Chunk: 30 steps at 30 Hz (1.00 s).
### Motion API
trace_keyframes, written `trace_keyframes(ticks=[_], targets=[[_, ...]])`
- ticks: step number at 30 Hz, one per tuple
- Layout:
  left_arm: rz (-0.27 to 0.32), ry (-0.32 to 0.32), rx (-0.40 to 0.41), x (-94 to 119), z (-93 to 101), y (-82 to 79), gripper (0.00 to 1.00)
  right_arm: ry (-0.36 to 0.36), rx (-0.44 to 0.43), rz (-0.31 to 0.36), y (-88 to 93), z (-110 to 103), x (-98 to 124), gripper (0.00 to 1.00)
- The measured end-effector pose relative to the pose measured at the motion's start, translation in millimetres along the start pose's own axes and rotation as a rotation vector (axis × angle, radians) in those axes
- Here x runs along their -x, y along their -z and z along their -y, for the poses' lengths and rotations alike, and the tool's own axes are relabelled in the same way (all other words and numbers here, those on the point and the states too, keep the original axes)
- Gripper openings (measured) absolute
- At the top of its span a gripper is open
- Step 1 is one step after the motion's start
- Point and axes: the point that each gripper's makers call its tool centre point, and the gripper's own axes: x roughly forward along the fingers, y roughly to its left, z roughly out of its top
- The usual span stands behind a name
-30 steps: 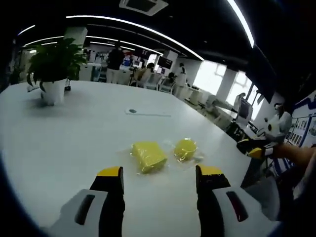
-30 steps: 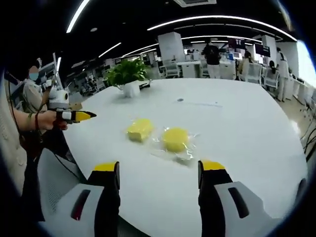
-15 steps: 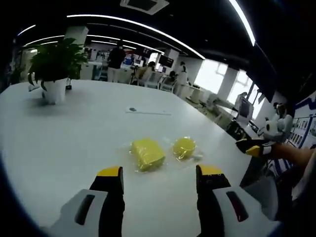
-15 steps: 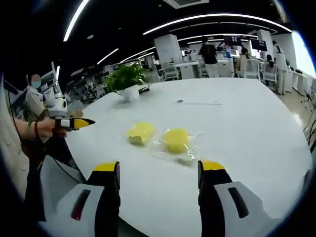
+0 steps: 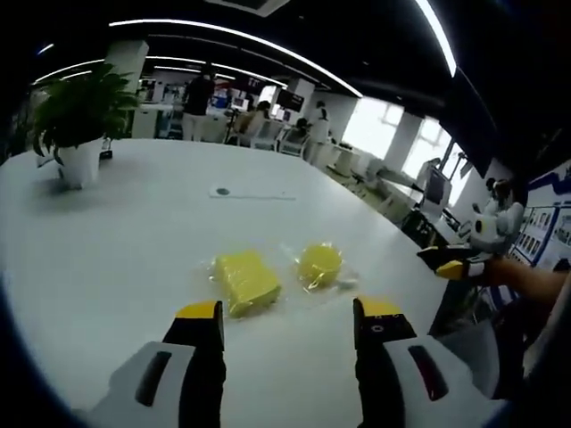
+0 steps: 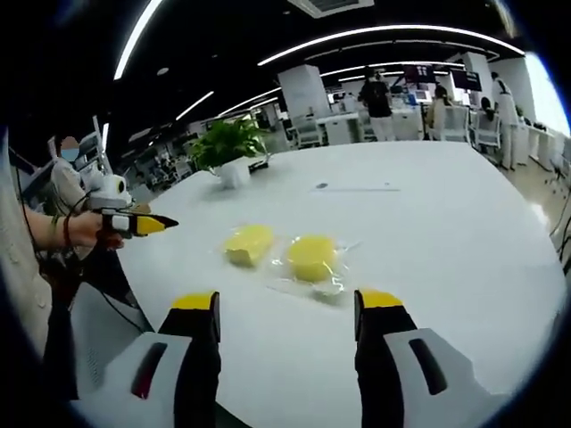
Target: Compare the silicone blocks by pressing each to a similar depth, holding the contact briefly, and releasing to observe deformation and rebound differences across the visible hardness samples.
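Two yellow silicone blocks in clear wrap lie side by side on a white table [image 5: 116, 241]. In the left gripper view the rectangular block [image 5: 245, 281] is just ahead of my left gripper [image 5: 290, 312], whose jaws stand open and hold nothing; the round block [image 5: 319, 264] sits to its right. The right gripper [image 5: 451, 264] shows at the right edge, in a hand. In the right gripper view the round block [image 6: 311, 257] and the rectangular block [image 6: 248, 243] lie ahead of my open right gripper [image 6: 287, 303]. The left gripper [image 6: 134, 223] appears at left.
A potted plant [image 5: 76, 120] [image 6: 230, 147] stands far back on the table [image 6: 464, 214], and a thin flat strip [image 5: 245, 193] lies beyond the blocks. People and desks fill the office behind. The table edge runs close under both grippers.
In the left gripper view the blocks and plant have slid left and slightly nearer, from camera motion. In the right gripper view the blocks sit a little closer. Both grippers stay open.
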Motion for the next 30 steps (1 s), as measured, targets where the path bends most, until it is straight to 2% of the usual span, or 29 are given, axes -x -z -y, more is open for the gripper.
trace_keyframes(ticks=[8,14,16,21,30], targets=[[-0.029,0.026,-0.007,-26.1,9.2,-6.0,0.61,-0.01,0.013,-0.008,0.0,11.6,-5.0,0.58],[-0.029,0.05,0.033,-45.7,11.9,-13.5,0.6,-0.023,-0.005,0.002,0.4,15.0,-9.7,0.57],[-0.045,0.045,0.014,-53.1,10.8,-12.8,0.62,-0.027,0.005,-0.004,2.8,15.1,-11.6,0.57],[-0.033,0.057,0.094,-65.0,8.2,-15.0,0.61,-0.045,-0.009,-0.007,9.6,16.7,-16.7,0.56],[-0.07,0.073,0.124,-99.2,5.8,-12.2,0.6,-0.05,-0.031,-0.022,19.0,20.3,-23.0,0.55]])
